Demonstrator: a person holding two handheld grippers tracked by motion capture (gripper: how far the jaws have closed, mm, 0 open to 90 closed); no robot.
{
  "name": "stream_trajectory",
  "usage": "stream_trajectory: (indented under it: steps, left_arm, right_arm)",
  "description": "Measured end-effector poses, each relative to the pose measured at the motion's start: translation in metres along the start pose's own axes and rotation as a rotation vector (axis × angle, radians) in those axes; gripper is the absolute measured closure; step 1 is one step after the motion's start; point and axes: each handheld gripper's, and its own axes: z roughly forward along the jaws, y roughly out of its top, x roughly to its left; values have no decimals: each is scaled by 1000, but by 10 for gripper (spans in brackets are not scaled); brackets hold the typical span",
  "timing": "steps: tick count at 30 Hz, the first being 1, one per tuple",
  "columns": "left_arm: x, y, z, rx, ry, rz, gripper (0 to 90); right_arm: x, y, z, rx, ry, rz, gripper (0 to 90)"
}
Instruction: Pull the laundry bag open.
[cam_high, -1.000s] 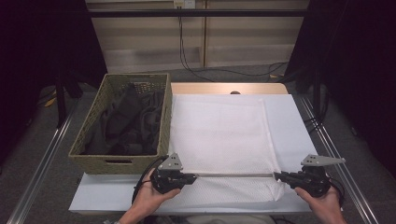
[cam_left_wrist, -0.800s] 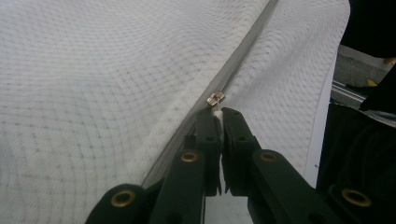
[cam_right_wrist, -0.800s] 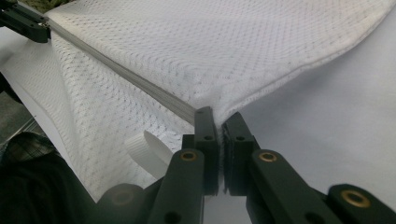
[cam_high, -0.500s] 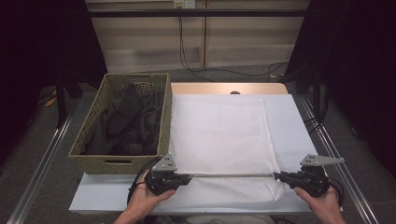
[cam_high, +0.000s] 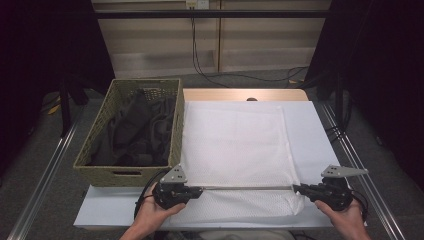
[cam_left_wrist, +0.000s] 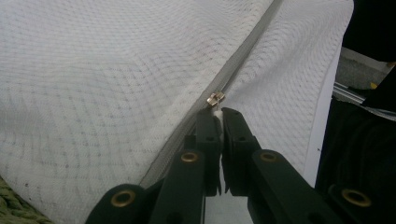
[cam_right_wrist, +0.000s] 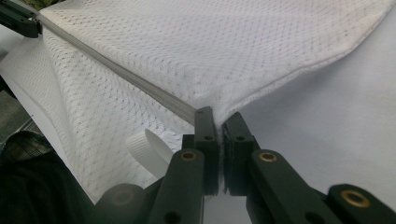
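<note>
A: Item one?

B: Mesh bag, white, netted weave, flat rectangle on the white table. A grey zipper runs straight across its near end, from 9 to 3 o'clock. It lies at the table's centre, its left edge just beside the basket.

A: The pull?

B: Small metal zipper pull, brassy, at the zip's left end.

A: Left tongs?

B: Left gripper, black with a grey three-cornered plate, held level in the left hand at 7 o'clock and pointing toward 3. Its jaws are closed, pinching the bag just below the pull.

A: Right tongs?

B: Right gripper, same build, held in the right hand at 5 o'clock and pointing toward 9. Its jaws are clamped on the bag's corner, where the zip ends beside a ribbed white loop.

A: Anything else?

B: Basket, woven, olive-green, rectangular, at 10 o'clock. Dark crumpled clothes lie inside.
</note>
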Motion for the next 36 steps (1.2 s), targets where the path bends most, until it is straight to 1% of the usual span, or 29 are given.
stream_trajectory:
  steps: [1, 3, 5, 8, 9, 10, 12, 14, 15, 16, 18, 19, 20, 21, 23, 25, 26, 27, 28, 29, 30, 36]
  left_arm:
    - [0, 0, 0, 1, -1, 1, 866]
    - [0, 0, 0, 0, -2, -1, 866]
    - [0, 0, 0, -2, -7, -1, 867]
    - [0, 0, 0, 4, -1, 0, 867]
    - [0, -1, 0, 0, -8, -2, 867]
    - [0, -1, 1, 5, -3, -3, 867]
    - [0, -2, 1, 9, -5, -13, 867]
    - [0, -3, 1, 12, -2, -8, 867]
    - [1, -3, 1, 3, -7, -14, 867]
    - [0, -3, 0, 6, 3, -14, 867]
    - [1, -4, 0, 2, -2, -13, 867]
    - [1, -4, -2, 16, 5, -10, 867]
    - [2, -5, -2, 17, 2, -11, 867]
    - [2, -6, -2, 10, 2, -23, 867]
    - [3, -7, -4, 12, 6, -15, 867]
    - [3, -7, -5, 4, 8, -21, 867]
    - [3, -7, -6, 8, 11, -23, 867]
    - [4, -8, -7, 4, 9, -20, 867]
    - [3, -8, -8, 3, 18, -21, 867]
    - [3, -9, -9, 1, 16, -27, 867]
    - [3, -9, -10, 4, 26, -21, 867]
    - [4, -11, -12, 4, 22, -21, 867]
  right_arm:
    - [0, 0, 0, -3, -2, -2, 864]
    - [0, 0, -1, 0, -2, 10, 864]
    - [0, 0, 0, 2, 0, 11, 864]
    - [0, 0, 0, 2, 1, 9, 864]
    - [0, 0, -1, 1, 3, 11, 864]
    - [0, 0, -1, -6, 2, 9, 864]
    - [-1, -1, 0, -3, 1, 10, 864]
    - [-2, -1, 0, 5, -4, 13, 865]
    - [-2, -1, 0, 3, -5, 9, 865]
    - [-2, -1, 0, -1, -3, 9, 864]
    - [-1, -1, -1, -4, -3, 6, 864]
    - [-1, -1, 0, -4, -4, 6, 865]
    - [-1, -1, 0, -1, -4, 11, 864]
    - [-2, -1, 0, 1, -7, 9, 865]
    - [-2, -2, 0, -1, -3, 10, 864]
    - [-2, -2, 0, -2, -6, 9, 865]
    - [-2, -2, -1, -3, -6, 9, 864]
    - [-2, -2, -1, -2, -6, 9, 865]
    - [-2, -2, -1, -2, -7, 11, 865]
    - [-2, -2, -1, -3, -8, 12, 865]
    - [-2, -2, -1, -1, -4, 14, 865]
    - [-1, -1, 0, -2, -9, 9, 865]
